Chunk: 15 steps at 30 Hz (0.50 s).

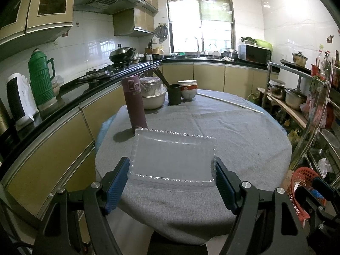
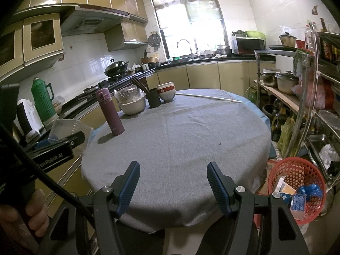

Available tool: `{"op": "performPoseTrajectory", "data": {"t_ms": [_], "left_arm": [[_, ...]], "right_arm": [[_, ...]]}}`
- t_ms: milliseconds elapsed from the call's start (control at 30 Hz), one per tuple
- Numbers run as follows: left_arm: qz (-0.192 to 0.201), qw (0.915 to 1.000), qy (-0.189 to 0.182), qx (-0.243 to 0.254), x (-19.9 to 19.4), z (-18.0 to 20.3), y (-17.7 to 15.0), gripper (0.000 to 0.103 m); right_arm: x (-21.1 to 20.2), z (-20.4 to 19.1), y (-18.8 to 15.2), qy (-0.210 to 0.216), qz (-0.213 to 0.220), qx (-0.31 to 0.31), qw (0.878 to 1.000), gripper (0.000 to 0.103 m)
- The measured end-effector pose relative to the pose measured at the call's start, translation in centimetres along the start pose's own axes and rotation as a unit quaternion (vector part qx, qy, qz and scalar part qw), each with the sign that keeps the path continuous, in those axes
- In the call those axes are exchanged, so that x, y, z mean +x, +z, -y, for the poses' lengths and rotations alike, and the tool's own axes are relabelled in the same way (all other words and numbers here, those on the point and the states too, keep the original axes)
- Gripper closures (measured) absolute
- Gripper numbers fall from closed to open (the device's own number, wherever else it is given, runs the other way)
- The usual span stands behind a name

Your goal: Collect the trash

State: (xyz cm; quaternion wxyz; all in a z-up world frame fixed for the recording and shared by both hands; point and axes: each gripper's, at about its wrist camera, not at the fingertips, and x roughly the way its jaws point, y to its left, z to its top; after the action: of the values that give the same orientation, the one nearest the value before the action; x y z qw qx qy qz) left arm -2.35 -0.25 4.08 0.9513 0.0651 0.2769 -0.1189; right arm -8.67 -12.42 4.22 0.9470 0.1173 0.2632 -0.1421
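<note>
Clear thin plastic makes up the tray, a shallow rectangular clamshell with scalloped rims, so I judge it very light, springy and easily crushed; its smooth walls look slippery. The left gripper has it clamped between the blue pads, one pad on each short end. That is probably the soundest hold, since the folded rims are the stiffest part, but a harder squeeze would likely buckle the middle or make it pop out.

The tray is off the table, held above the near left part of the grey cloth. In the right wrist view it shows at the far left, over the table's edge beside the counter, well apart from the right gripper.

Its long axis runs left to right, across the fingers. The broad face is tipped up towards the left camera, the near rim low and the far rim raised towards the flask.

The right gripper is spread wide with nothing in it, low over the near table edge. A red basket with wrappers in it sits on the floor at the near right, a likely place for the tray.
</note>
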Motion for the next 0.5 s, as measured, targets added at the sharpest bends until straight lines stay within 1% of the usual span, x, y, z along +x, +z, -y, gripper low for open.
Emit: {"op": "performPoseTrajectory", "data": {"t_ms": [500], "left_arm": [[-0.003,1.0,0.001,-0.001,0.15,-0.08,0.09,0.025]], "right_arm": [[0.1,-0.17,-0.1,0.002,-0.001,0.0,1.0,0.034]]}}
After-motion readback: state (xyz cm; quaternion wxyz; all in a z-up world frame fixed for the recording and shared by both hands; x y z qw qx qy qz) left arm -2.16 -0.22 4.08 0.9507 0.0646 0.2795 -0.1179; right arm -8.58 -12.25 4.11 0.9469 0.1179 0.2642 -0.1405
